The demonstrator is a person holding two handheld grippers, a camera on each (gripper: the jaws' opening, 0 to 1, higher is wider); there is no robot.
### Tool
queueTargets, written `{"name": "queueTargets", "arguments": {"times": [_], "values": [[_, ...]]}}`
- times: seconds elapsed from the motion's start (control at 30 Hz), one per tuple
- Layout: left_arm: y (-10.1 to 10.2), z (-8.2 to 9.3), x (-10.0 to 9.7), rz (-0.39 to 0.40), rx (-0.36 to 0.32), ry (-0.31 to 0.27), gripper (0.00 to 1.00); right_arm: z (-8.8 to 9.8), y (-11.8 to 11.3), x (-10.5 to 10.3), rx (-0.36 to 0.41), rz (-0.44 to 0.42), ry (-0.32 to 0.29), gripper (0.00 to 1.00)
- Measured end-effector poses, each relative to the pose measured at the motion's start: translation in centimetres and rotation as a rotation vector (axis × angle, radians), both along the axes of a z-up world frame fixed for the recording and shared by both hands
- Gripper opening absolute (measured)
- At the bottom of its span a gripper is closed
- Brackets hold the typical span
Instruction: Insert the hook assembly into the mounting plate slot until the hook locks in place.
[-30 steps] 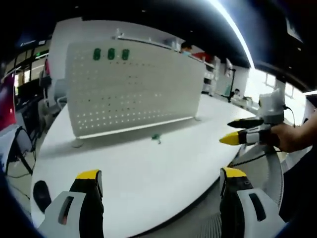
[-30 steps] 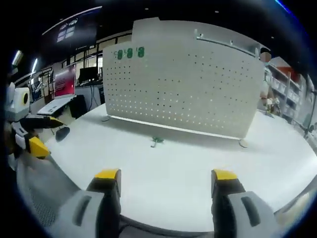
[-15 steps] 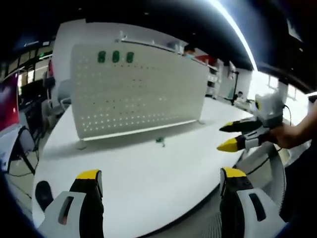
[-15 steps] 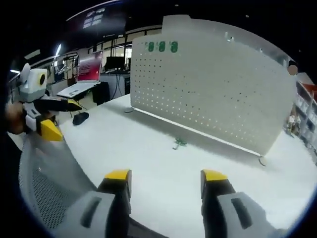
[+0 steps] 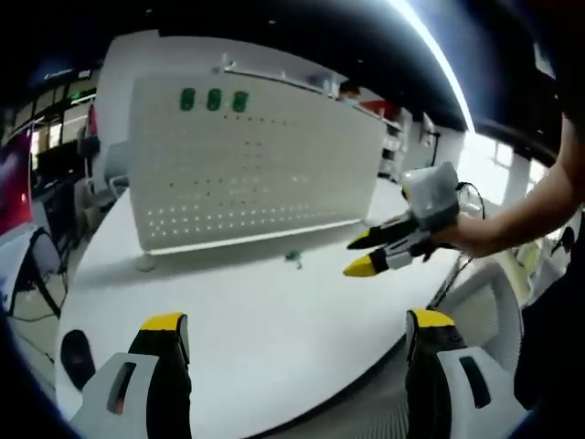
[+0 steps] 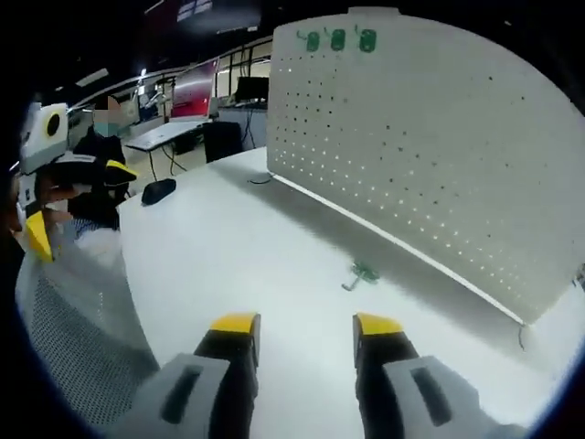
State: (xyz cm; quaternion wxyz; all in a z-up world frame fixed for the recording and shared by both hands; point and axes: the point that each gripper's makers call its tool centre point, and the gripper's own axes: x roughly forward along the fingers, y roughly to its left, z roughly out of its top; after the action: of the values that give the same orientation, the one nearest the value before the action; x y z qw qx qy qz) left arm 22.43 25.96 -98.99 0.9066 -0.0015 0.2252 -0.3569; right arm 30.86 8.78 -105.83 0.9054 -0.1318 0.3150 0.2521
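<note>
I see one small green hook assembly (image 6: 363,273) lying loose on the desk (image 6: 228,247), just before the foot of the upright white pegboard (image 6: 439,155); three green hooks (image 6: 339,40) sit at the pegboard's top edge; my right gripper (image 6: 305,326) holds nothing, jaws narrowly apart; my left gripper (image 5: 300,320) gapes wide, empty; the left gripper view alone shows a hand (image 5: 475,236) steering the right gripper over the desk's near edge; the right gripper view alone shows a black mouse (image 6: 158,191) near the far-left edge.

Grey gripper (image 5: 297,322) bodies with black jaws capped yellow; white box and black cable on the right gripper (image 5: 371,253)
</note>
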Motion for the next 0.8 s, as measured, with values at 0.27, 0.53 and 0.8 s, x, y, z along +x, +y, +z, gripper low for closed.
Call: {"name": "queueTargets", "arguments": {"times": [0.27, 0.53, 0.8], "values": [[0.3, -0.3, 0.2, 0.024, -0.015, 0.032, 1.00, -1.6, -0.1, 5.3, -0.057, 0.037, 0.029, 0.33], [0.4, -0.6, 0.3, 0.038, -0.017, 0.051, 1.00, -3.3, -0.5, 9.2, -0.119, 0.080, 0.065, 0.27], [0.2, -0.8, 0.3, 0.041, -0.010, 0.056, 1.00, -5.0, -0.6, 11.5, -0.196, 0.143, 0.118, 0.19]]}}
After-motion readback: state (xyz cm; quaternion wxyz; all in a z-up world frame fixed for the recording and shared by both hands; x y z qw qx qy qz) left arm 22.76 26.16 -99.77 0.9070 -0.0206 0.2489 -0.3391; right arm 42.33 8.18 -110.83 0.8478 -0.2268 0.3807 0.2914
